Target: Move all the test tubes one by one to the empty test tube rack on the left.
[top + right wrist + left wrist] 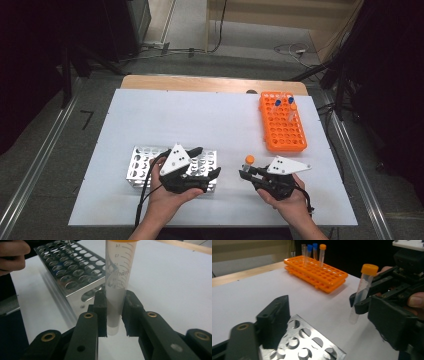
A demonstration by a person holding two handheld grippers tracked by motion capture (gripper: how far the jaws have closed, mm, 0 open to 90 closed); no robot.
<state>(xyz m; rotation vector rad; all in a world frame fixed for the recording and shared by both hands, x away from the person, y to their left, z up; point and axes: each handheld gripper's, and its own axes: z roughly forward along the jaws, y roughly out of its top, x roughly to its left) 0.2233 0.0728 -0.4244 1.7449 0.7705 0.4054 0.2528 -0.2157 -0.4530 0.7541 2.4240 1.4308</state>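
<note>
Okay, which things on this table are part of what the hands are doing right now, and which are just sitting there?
In use: orange-capped tube, clamped upright in the right gripper; metal rack, under the left gripper.

Idle: orange rack at the far right, holding its capped tubes.

Lab bench setup. Tabletop (200,120) under a white sheet. Perforated metal tube rack (142,165) beneath my left hand-held gripper (207,162). Orange plastic tube rack (282,131) far beyond my right hand-held gripper (243,172), with capped sample tubes (315,251) standing in it. Graduated, orange-capped centrifuge tube (119,277) clamped upright in my right one. Cables trail over the floor (200,57) beyond the tabletop.
</note>
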